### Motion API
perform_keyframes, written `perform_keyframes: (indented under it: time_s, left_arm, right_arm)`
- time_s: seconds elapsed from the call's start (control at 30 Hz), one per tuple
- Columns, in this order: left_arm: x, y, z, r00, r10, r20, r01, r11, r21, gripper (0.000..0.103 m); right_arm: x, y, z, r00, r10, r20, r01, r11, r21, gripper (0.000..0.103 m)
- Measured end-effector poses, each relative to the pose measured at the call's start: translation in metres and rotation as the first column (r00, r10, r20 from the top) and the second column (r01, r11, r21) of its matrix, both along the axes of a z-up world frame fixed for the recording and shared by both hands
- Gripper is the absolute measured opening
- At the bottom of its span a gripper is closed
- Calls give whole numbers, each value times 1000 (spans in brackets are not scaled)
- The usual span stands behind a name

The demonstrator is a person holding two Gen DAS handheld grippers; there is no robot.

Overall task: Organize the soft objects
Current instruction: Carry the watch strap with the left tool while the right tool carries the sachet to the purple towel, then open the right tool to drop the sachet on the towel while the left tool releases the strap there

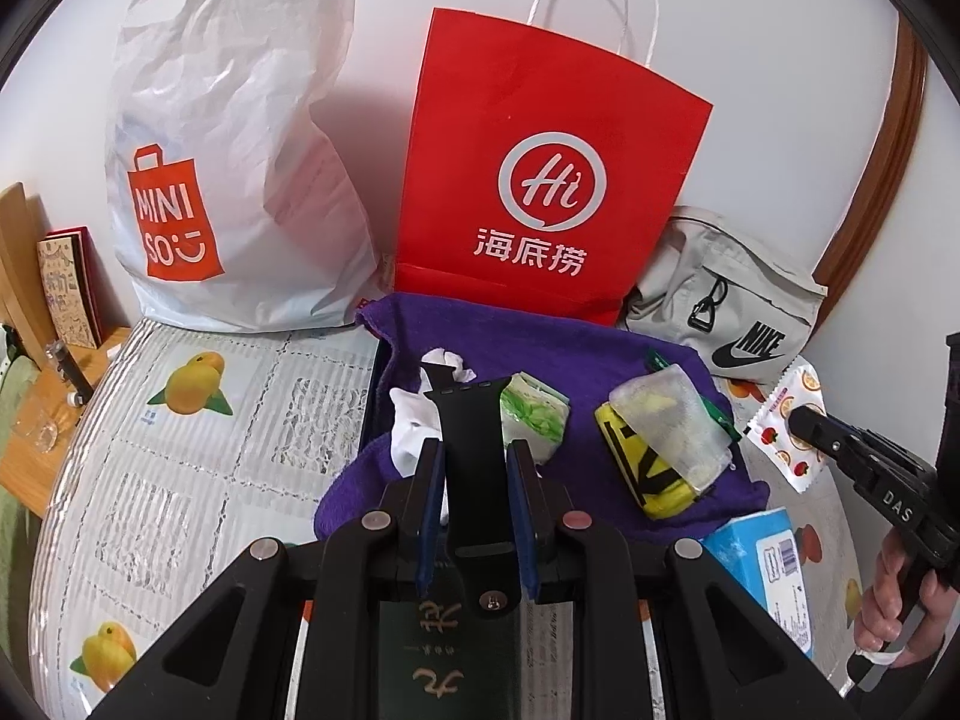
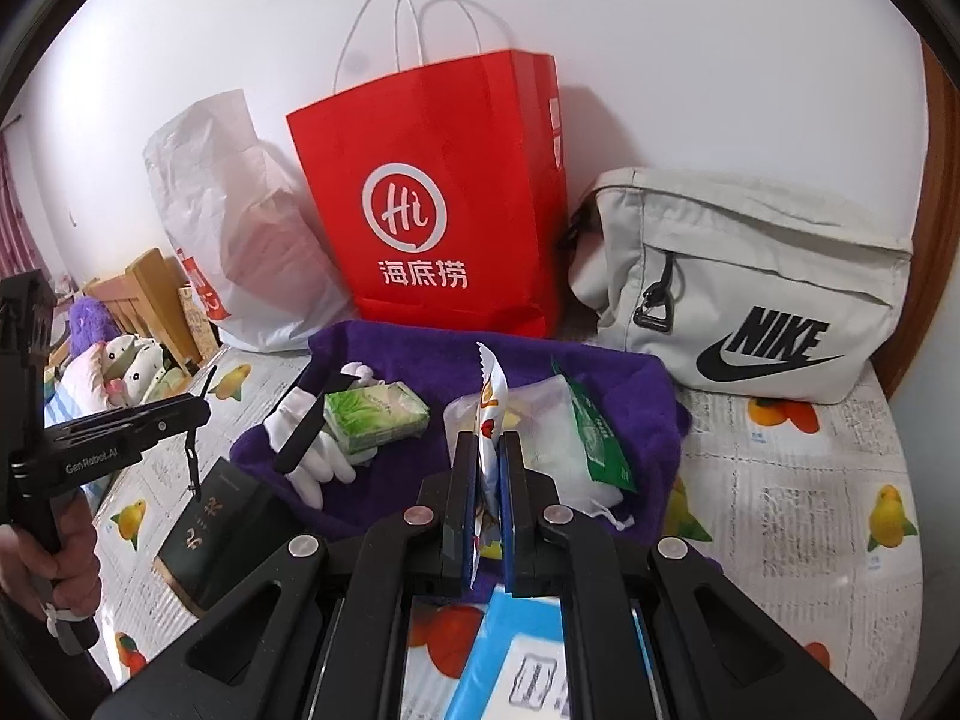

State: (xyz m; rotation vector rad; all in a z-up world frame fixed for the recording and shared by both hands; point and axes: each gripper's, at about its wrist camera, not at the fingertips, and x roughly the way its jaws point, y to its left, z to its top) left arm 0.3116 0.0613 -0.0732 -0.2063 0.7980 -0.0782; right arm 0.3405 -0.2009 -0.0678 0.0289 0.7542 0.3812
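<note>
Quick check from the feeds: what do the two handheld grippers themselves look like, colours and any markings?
Both are black pistol-style frames with silver pivot bolts and blue finger pads. The left gripper reads "GenRobot.AI" on its side; the right gripper shows "DAS". A white band wraps the left handle.

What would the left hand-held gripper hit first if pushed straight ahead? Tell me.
Probably the green tissue pack and white glove on the purple towel, just beyond its held black watch strap; depth is unclear.
</note>
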Motion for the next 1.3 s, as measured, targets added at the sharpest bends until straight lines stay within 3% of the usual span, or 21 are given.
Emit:
perform_keyframes:
  time_s: [0.43, 0.7, 0.77, 0.93, 1.07, 1.13, 1.3]
  left_arm:
    - [26, 3, -15, 1000, -12, -21, 12, 1000, -5, 20]
    - [39, 2, -23, 999, -35, -40, 34, 999, -10, 20]
    - [43, 2, -26, 998, -36, -49, 35, 999, -16, 20]
    - [50, 0, -29, 998, -38, -57, 37, 999, -18, 20]
    - [59, -2, -32, 997, -44, -67, 43, 999, -20, 20]
    - [63, -1, -35, 996, -49, -80, 46, 998, -40, 10]
    - [73, -1, -44, 993, -56, -106, 50, 997, -56, 10]
  right_arm:
    - [49, 32, -41, 987, 72, -143, -76, 997, -19, 9]
    - [58, 33, -53, 988, 38, -149, -51, 995, -81, 13]
    - [57, 29, -52, 990, 24, -140, -37, 995, -90, 17]
    - [55, 20, -46, 995, 4, -104, -13, 996, -90, 46]
    - [56, 15, -45, 995, -7, -100, -2, 996, -89, 46]
    - [55, 14, -45, 995, -10, -98, 1, 996, -93, 46]
    - [46, 8, -40, 997, -17, -77, 10, 996, -90, 46]
